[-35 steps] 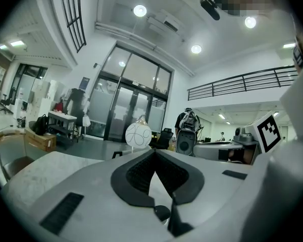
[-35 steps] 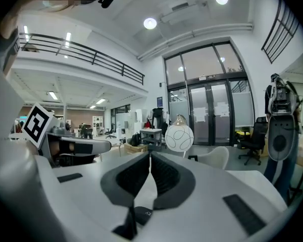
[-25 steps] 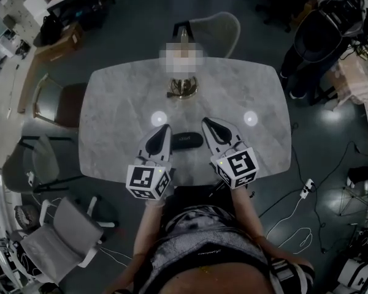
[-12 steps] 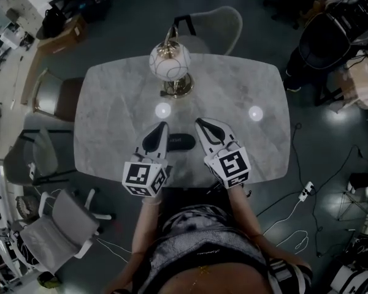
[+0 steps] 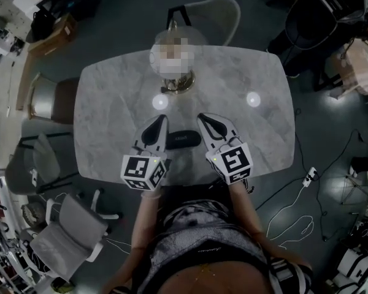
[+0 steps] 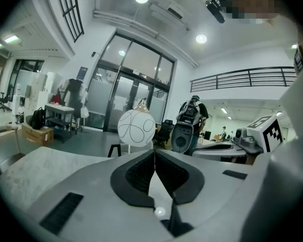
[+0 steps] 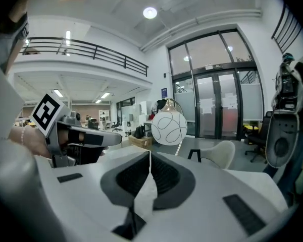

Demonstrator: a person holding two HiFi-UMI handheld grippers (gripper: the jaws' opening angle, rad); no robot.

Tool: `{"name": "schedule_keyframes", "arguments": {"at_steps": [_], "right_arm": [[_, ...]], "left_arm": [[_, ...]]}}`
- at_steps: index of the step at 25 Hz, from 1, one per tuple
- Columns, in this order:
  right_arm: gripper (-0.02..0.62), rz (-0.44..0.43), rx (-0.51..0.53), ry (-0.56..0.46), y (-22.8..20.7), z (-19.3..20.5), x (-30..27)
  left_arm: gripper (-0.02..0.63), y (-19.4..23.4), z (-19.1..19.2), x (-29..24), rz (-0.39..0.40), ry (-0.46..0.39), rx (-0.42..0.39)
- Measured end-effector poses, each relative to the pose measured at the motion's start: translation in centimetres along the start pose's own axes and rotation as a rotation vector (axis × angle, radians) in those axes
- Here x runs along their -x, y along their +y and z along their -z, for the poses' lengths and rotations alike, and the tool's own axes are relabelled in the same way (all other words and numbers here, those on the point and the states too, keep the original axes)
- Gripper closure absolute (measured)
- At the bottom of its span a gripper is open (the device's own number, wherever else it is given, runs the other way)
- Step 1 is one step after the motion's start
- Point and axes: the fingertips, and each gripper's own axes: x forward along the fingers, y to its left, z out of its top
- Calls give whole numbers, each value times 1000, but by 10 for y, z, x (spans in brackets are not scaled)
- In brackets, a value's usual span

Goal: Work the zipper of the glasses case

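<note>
Glasses case (image 5: 183, 139) is lying flat near the front edge of the table (image 5: 110, 103), sitting between 2 claws: left claw (image 5: 161, 122) just beside its left end, right claw (image 5: 205, 120) just beside its right end, contact not showing clearly. Both claws are sitting fully closed, pads pressing together with nothing between them. Globe lamp (image 6: 136, 126) is standing at the table's far side.

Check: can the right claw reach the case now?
Probably yes: the case lies bare on the table just beside the right claw, nothing between them. Its jaws are shut, so open first.
</note>
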Motion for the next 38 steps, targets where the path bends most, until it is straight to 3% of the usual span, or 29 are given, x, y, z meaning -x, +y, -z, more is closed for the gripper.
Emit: {"name": "schedule_keyframes", "arguments": {"at_steps": [9,15,38], "right_arm": [[532,66,-39,49,18,9,-25],[532,82,-49,112,25,31,-35],[532,57,-96,460,42,170,-53]], "left_arm": [[599,23,8,-7,102,47,14],[598,36,33,-6,128,111,38],[598,71,165,0,117,409,150]]}}
